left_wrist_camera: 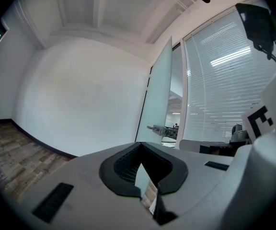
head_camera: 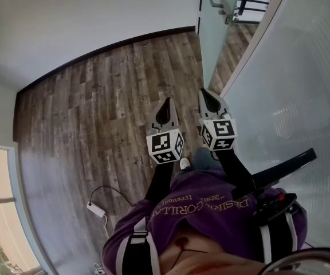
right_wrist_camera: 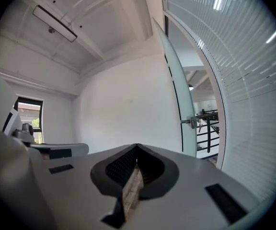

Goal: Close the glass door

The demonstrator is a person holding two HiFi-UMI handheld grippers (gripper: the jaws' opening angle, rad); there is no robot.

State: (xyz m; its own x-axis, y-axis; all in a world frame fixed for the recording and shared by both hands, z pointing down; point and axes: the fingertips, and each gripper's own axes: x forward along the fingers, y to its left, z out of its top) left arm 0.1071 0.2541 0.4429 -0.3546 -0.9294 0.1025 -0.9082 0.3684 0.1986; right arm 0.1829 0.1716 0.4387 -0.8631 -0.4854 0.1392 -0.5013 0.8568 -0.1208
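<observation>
Frosted glass door (head_camera: 213,36) with a metal lever handle (head_camera: 219,4) stands open at the wood-plank floor's (head_camera: 96,113) far edge. The left gripper (head_camera: 167,101) and right gripper (head_camera: 205,94), jaws together and empty, are well apart from it; closing has not begun.

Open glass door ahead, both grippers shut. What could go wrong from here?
1. The left gripper and right gripper are shut and empty; unless one opens, it may slip off the door handle.
2. The right gripper sits close beside the blinded glass wall and might knock it.
3. A shut tip pushed against the glass door could skid.
</observation>
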